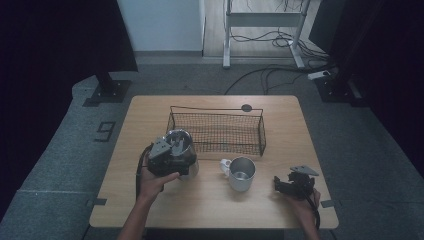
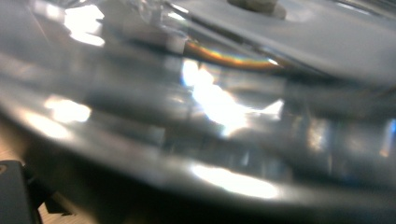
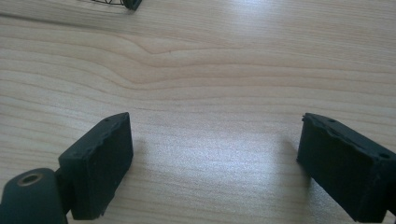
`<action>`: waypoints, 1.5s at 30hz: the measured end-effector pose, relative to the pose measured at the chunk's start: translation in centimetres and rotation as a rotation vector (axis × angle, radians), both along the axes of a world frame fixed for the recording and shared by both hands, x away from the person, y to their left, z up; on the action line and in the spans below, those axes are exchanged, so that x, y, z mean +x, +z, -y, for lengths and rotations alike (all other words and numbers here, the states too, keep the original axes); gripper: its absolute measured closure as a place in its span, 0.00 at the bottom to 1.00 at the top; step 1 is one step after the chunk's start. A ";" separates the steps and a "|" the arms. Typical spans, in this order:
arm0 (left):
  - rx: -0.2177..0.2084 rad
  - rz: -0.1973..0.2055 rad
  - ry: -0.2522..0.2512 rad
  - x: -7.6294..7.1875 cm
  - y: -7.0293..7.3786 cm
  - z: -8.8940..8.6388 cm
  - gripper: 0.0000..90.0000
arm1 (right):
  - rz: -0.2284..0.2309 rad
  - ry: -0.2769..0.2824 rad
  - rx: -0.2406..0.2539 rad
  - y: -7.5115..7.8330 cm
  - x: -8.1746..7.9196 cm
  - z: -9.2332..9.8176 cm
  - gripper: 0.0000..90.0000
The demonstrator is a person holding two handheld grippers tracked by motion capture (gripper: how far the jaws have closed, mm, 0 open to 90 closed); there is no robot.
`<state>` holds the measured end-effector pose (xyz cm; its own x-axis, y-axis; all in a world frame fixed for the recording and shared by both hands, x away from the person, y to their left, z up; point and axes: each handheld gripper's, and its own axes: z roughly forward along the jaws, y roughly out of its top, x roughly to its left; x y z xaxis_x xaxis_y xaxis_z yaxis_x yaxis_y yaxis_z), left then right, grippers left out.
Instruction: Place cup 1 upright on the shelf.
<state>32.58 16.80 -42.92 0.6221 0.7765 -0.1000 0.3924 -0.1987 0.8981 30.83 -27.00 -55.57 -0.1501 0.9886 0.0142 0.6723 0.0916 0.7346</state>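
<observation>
Flanking held cup [image 1: 178,141]: wire basket [image 1: 218,131], steel mug [image 1: 241,173].

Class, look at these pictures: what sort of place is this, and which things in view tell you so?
Probably a lab or recording studio, not a home: one wooden table on grey carpet, dark curtains at the sides, loose cables and a bare desk frame behind.

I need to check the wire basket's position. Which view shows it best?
The high view: the whole basket stands at the table's far middle. The right gripper view catches one corner at its top edge. The left gripper view faces shiny metal.
</observation>
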 end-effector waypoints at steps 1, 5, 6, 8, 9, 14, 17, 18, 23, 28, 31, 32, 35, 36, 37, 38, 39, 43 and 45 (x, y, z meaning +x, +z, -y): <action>0.003 0.004 0.004 0.1 0.1 0.0 0.04 | 0.000 0.000 0.000 0.0 0.0 0.0 0.11; 0.001 0.003 0.018 0.5 0.5 -0.1 0.04 | 0.000 0.000 0.000 0.0 0.0 0.0 0.11; 0.001 0.003 0.018 0.5 0.5 -0.1 0.04 | 0.000 0.000 0.000 0.0 0.0 0.0 0.11; 0.007 0.009 0.022 0.8 0.7 0.0 0.04 | 0.000 0.000 0.000 0.0 0.0 0.0 0.11; 0.009 0.011 0.022 0.9 0.8 0.1 0.04 | 0.000 0.000 0.000 0.0 0.0 0.0 0.11; 0.016 0.013 0.023 1.3 1.2 0.3 0.04 | 0.001 -0.001 0.001 0.0 0.0 0.0 0.11; 0.024 0.014 0.025 1.6 1.4 0.3 0.04 | 0.000 0.000 0.000 0.0 0.0 0.0 0.11; 0.025 0.014 0.025 1.7 1.5 0.4 0.04 | 0.000 0.000 0.000 0.0 0.0 0.0 0.11; 0.023 0.019 0.038 2.1 1.8 0.5 0.04 | 0.000 -0.001 0.001 0.0 0.0 0.0 0.11; 0.022 0.022 0.048 2.6 2.1 0.5 0.04 | 0.000 -0.001 0.001 0.0 0.0 0.0 0.11; 0.032 0.026 0.049 2.7 2.2 0.5 0.04 | 0.000 -0.001 0.001 0.0 0.0 0.0 0.11; 0.034 0.028 0.048 2.8 2.2 0.5 0.04 | 0.001 -0.001 0.001 0.0 0.0 0.0 0.11; 0.037 0.033 0.046 2.8 2.3 0.6 0.04 | 0.000 -0.001 0.001 0.0 0.0 0.0 0.11; 0.037 0.034 0.045 2.8 2.3 0.6 0.04 | 0.001 -0.001 0.000 0.0 0.0 0.0 0.11; 0.039 0.033 0.045 2.9 2.3 0.6 0.04 | 0.001 -0.001 0.000 0.0 0.0 0.0 0.11; 0.041 0.033 0.046 2.9 2.4 0.6 0.04 | 0.001 -0.002 0.001 0.0 0.0 0.0 0.12; 0.045 0.032 0.045 3.0 2.4 0.6 0.04 | 0.001 -0.002 0.001 0.0 0.0 0.0 0.12; 0.038 0.030 0.037 3.2 2.5 0.6 0.04 | 0.001 -0.003 0.001 0.0 0.0 0.0 0.12; 0.034 0.029 0.035 3.3 2.6 0.6 0.04 | 0.002 -0.003 0.001 0.0 0.0 0.0 0.12</action>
